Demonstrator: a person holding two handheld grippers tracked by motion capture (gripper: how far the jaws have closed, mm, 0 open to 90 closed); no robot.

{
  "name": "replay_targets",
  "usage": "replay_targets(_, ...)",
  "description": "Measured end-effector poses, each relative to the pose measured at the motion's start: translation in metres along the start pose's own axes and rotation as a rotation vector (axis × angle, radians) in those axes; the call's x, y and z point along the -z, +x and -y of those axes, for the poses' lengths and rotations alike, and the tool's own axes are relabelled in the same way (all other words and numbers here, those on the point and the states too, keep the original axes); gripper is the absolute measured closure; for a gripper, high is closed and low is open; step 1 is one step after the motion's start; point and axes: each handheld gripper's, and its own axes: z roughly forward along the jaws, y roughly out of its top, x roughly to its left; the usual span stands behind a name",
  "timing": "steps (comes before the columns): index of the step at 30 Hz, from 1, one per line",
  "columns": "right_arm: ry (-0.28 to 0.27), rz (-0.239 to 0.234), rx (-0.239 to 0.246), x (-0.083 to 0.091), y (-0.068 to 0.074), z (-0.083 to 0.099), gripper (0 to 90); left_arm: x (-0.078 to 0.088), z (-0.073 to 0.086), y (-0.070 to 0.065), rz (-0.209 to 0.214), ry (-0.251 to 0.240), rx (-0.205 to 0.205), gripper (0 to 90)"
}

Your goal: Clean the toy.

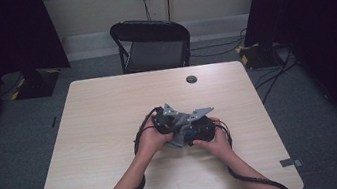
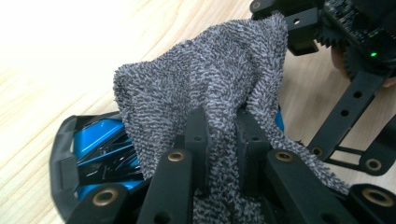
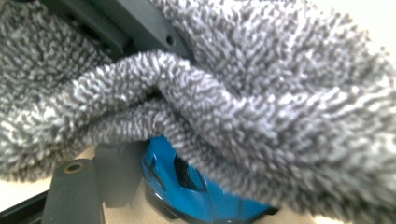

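Note:
A grey terry cloth (image 2: 210,79) is draped over a blue toy car (image 2: 100,140) at the middle of the table. My left gripper (image 2: 223,140) is shut on a fold of the cloth, which bulges between its two pads. My right gripper (image 1: 198,130) faces it from the right. In the right gripper view, one black finger (image 3: 70,191) lies against the side of the blue car (image 3: 187,191), while the cloth (image 3: 233,102) hangs over it and hides the other finger. In the high view, both hands hold the grippers tip to tip, the left gripper (image 1: 168,122) beside the right, over the cloth (image 1: 178,140).
The pale wooden table (image 1: 108,108) has a small black round cap (image 1: 191,79) near its far edge. A black folding chair (image 1: 151,44) stands behind it. Cables trail from both grippers toward the table's near edge. Dark curtains hang at both sides.

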Motion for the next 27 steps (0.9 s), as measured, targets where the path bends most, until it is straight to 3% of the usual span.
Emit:
replay_targets(12, 0.000, 0.000, 0.000, 0.000, 0.000, 0.000, 25.3, 0.007, 0.005, 0.012, -0.048, 0.024, 0.009, 78.0)
replay_targets(27, 0.000, 0.000, 0.000, 0.000, 0.000, 0.000, 25.4, 0.009, 0.007, 0.025, -0.071, 0.027, 0.048, 77.7)
